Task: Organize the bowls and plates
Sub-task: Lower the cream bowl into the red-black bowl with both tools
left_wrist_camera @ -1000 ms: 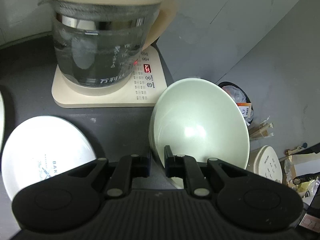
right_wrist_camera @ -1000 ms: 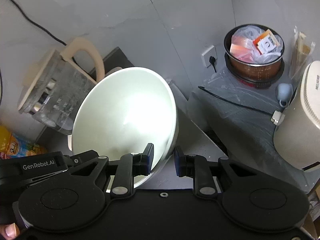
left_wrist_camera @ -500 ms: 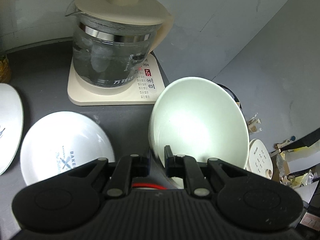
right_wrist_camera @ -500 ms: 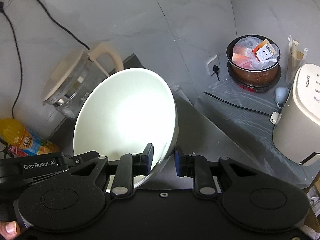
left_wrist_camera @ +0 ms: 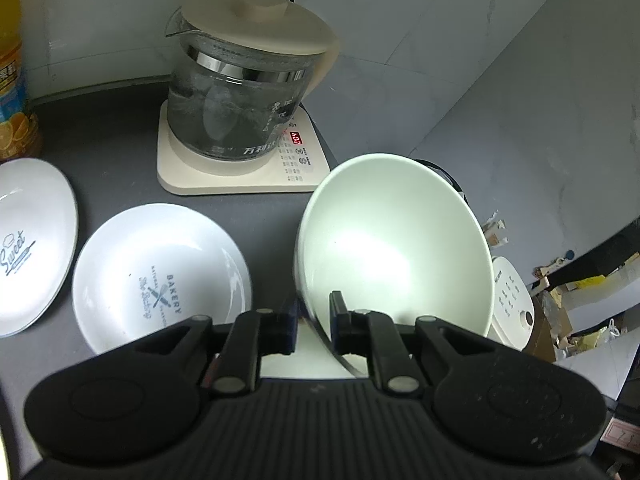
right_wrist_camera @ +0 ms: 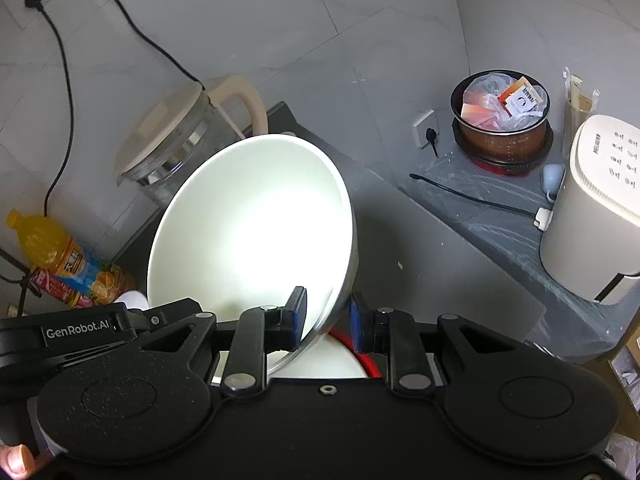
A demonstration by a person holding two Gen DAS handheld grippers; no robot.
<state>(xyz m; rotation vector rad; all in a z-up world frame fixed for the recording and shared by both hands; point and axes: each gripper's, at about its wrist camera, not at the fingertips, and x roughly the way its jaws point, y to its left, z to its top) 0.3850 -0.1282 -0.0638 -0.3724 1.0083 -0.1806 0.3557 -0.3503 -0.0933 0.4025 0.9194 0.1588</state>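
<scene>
Left hand-held gripper [left_wrist_camera: 313, 326]: clenched on the near left rim of the pale green bowl [left_wrist_camera: 394, 248], one pad inside the wall and one outside.
Right hand-held gripper [right_wrist_camera: 328, 320]: seen grasping the near right rim of the same bowl [right_wrist_camera: 252, 224]; the left pad lies inside the wall, the right pad outside, and contact of that outer pad cannot be told for certain.
Bowl: held tilted in the air between the two hand-held grippers, its hollow turned toward both cameras, over the right end of the dark bench [left_wrist_camera: 116, 128].
Plates: a white plate printed "BAKERY" [left_wrist_camera: 160, 276] is lying flat on the bench, left of the bowl; a second white plate printed "Sweet" [left_wrist_camera: 28, 240] is seen further left, just beside the first.
Kettle: a glass kettle with a cream lid [left_wrist_camera: 244, 92] is standing on its cream base [left_wrist_camera: 240, 176] at the far side of the bench, beyond the plates.
Bottle: an orange drink bottle [left_wrist_camera: 12, 80] is standing at the far left edge.
Off the bench, right: a cream appliance [right_wrist_camera: 592, 208] and a brown pot filled with packets [right_wrist_camera: 502, 120] are seen on a lower grey surface.
Person: a fingertip [right_wrist_camera: 14, 458] is visible at the lower left corner of the right wrist view.
</scene>
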